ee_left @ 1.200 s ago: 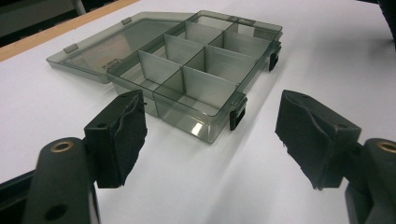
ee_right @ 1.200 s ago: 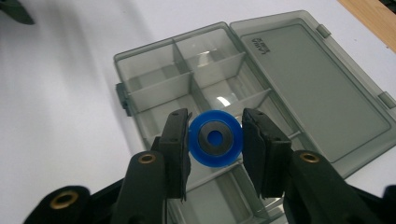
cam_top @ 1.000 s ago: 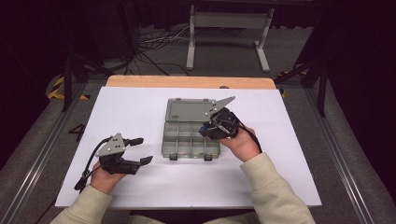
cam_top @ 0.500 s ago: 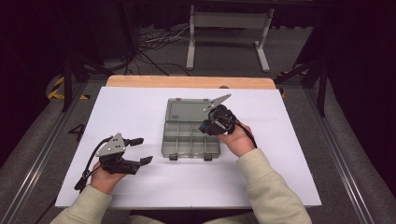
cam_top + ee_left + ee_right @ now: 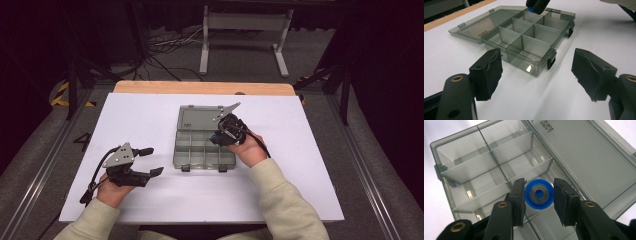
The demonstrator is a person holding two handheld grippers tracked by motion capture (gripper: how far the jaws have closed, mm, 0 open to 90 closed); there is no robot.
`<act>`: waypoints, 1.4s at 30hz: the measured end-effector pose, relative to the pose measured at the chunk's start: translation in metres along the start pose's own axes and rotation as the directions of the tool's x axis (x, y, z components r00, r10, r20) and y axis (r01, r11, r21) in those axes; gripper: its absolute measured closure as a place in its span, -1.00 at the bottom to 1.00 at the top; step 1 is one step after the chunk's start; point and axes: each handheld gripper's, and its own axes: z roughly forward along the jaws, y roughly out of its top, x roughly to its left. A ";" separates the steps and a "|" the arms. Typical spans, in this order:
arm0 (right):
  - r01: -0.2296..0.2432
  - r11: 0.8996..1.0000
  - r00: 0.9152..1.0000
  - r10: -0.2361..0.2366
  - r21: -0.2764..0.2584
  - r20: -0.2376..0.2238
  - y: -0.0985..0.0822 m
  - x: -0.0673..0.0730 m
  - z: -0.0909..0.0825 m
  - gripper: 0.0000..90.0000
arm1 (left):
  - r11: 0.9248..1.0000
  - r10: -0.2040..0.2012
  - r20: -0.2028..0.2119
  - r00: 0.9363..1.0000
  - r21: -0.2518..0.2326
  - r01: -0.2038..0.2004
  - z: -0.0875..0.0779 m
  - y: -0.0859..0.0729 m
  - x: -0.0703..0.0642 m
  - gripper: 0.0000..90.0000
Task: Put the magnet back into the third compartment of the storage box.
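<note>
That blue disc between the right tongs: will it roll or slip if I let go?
The blue disc looks round and smooth-rimmed, so on edge it would probably roll. Its metal-looking centre suggests some weight for its size. The organizer box dividers below should likely contain it.

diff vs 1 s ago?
The right tongs, carrying a blue round part between their jaws, tipped further down and shifted slightly left over the open compartment box, the hand following. The part sits between the pads over a compartment; whether it is gripped or just released is unclear. The left tongs, open on the table, and the box stayed put.
</note>
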 end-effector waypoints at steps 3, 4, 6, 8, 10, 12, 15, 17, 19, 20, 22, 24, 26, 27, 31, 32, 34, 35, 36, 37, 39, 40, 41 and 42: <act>-0.007 1.000 1.000 0.007 0.008 -0.003 0.000 0.000 0.003 0.39 | 1.000 -0.007 0.003 1.000 0.000 0.007 0.000 0.000 -0.001 -0.44; -0.001 1.000 1.000 0.001 0.012 -0.005 -0.001 0.000 0.005 0.39 | 1.000 -0.007 0.002 1.000 0.000 0.007 0.000 0.000 -0.001 -0.44; 0.001 1.000 1.000 -0.001 0.016 -0.006 -0.001 0.000 0.006 0.39 | 1.000 -0.006 0.003 1.000 0.000 0.006 0.000 0.000 -0.001 -0.44; 0.006 1.000 1.000 -0.006 0.023 -0.004 0.000 0.001 0.009 0.39 | 1.000 -0.005 0.002 1.000 0.001 0.005 0.000 0.000 -0.001 -0.44; 0.006 1.000 1.000 -0.006 0.025 -0.003 0.000 0.001 0.010 0.39 | 1.000 -0.003 0.003 1.000 0.001 0.003 0.000 0.000 0.000 -0.44; 0.004 1.000 1.000 -0.004 0.029 -0.004 0.000 0.001 0.013 0.39 | 1.000 -0.008 0.003 1.000 0.000 0.008 0.000 0.000 -0.001 -0.44; 0.004 0.999 1.000 -0.005 0.031 0.001 0.000 0.001 0.015 0.39 | 1.000 -0.006 0.003 1.000 0.001 0.006 0.000 0.000 -0.001 -0.44; 0.001 0.999 1.000 -0.001 0.032 0.000 0.000 0.000 0.016 0.39 | 1.000 -0.005 0.001 1.000 0.000 0.005 0.000 0.000 -0.001 -0.44; 0.002 0.999 1.000 -0.002 0.033 0.004 0.000 0.000 0.017 0.39 | 1.000 -0.003 0.003 1.000 0.001 0.003 0.000 0.000 0.000 -0.44; 0.001 0.999 1.000 -0.002 0.033 0.006 0.000 0.000 0.017 0.39 | 1.000 0.000 0.001 1.000 0.002 0.000 0.000 0.000 0.000 -0.44; 0.000 1.000 1.000 0.000 0.032 0.006 0.000 0.000 0.018 0.39 | 1.000 0.001 0.000 1.000 0.002 -0.001 0.000 0.000 0.000 -0.44; -0.004 0.999 1.000 0.004 0.032 0.007 0.000 0.000 0.020 0.39 | 1.000 0.002 0.000 1.000 0.001 -0.002 0.000 0.000 0.000 -0.44; -0.006 0.999 1.000 0.005 0.034 0.006 0.000 0.000 0.021 0.39 | 1.000 0.000 0.002 1.000 0.002 0.000 0.000 0.000 0.000 -0.44; -0.004 0.999 1.000 0.004 0.035 0.007 0.000 0.000 0.022 0.39 | 1.000 0.002 -0.002 1.000 0.002 -0.002 0.000 0.000 0.000 -0.44; -0.007 0.999 1.000 0.007 0.037 0.005 0.001 -0.001 0.025 0.39 | 1.000 0.000 0.000 1.000 0.003 0.000 0.000 0.000 0.000 -0.44; -0.006 0.999 1.000 0.006 0.037 0.004 0.001 -0.001 0.025 0.39 | 1.000 0.000 0.000 1.000 0.003 0.000 0.000 0.000 0.000 -0.44; -0.007 0.999 1.000 0.007 0.038 0.006 0.001 -0.001 0.026 0.38 | 1.000 0.001 0.001 1.000 0.003 -0.001 0.000 0.000 0.000 -0.44; -0.008 0.999 1.000 0.008 0.038 0.005 0.001 -0.001 0.027 0.38 | 1.000 0.000 0.000 1.000 0.003 0.000 0.000 0.000 0.000 -0.44; -0.009 0.999 1.000 0.009 0.039 0.006 0.001 -0.001 0.027 0.38 | 1.000 0.001 -0.001 1.000 0.003 -0.001 0.000 0.000 0.000 -0.44; -0.009 0.999 1.000 0.009 0.039 0.006 0.001 -0.001 0.027 0.38 | 1.000 0.001 -0.001 1.000 0.002 -0.001 0.000 0.000 0.000 -0.44; -0.007 0.999 1.000 0.007 0.039 0.006 0.001 -0.001 0.027 0.38 | 1.000 0.003 -0.002 1.000 0.002 -0.003 0.000 0.000 0.000 -0.44; -0.006 0.999 1.000 0.006 0.039 0.003 0.001 -0.001 0.027 0.37 | 1.000 0.003 -0.002 1.000 0.002 -0.003 0.000 0.000 0.000 -0.44; -0.007 0.999 1.000 0.007 0.039 0.003 0.001 -0.001 0.027 0.35 | 1.000 0.001 -0.001 1.000 0.003 -0.001 0.000 0.000 0.000 -0.44; -0.007 0.999 1.000 0.007 0.039 0.003 0.001 -0.001 0.027 0.35 | 1.000 0.001 -0.001 1.000 0.003 -0.001 0.000 0.000 0.000 -0.44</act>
